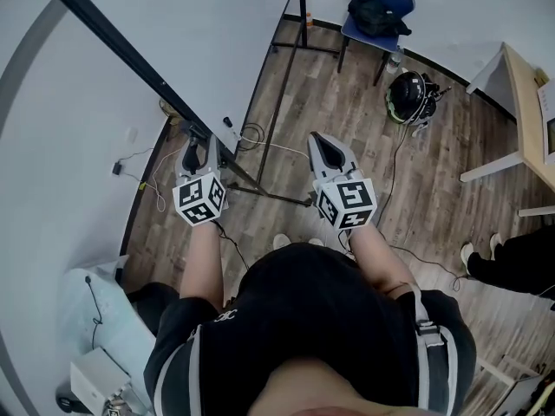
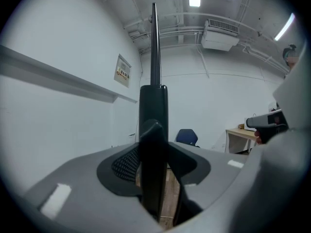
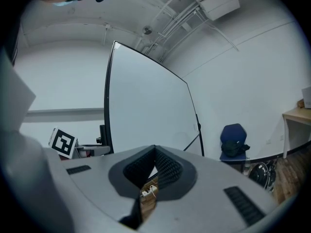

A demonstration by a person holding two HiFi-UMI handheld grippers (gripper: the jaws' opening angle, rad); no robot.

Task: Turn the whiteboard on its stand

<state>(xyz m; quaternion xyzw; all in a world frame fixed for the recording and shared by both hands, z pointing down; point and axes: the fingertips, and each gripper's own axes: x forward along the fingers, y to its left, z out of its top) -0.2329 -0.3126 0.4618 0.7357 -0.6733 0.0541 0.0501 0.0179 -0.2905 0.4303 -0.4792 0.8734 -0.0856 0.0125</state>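
The whiteboard [image 1: 217, 33] is a big white panel in a black frame, tilted on its black stand [image 1: 276, 111]. My left gripper [image 1: 198, 148] is shut on the black frame edge [image 2: 154, 106], which runs straight up between its jaws in the left gripper view. My right gripper [image 1: 328, 152] hangs about a hand's width to the right, in front of the board's face [image 3: 146, 101] and clear of it. Its jaws are shut with nothing between them. In the right gripper view, the left gripper's marker cube [image 3: 62, 142] shows beside the frame.
A white wall with a grey rail [image 2: 58, 76] stands close on the left. A blue chair [image 1: 379, 7] holding a black bag, a helmet [image 1: 408, 96] and a wooden table [image 1: 529, 120] sit to the right. Cables [image 1: 251, 137] lie on the floor; another person's shoes [image 1: 481, 251] are at right.
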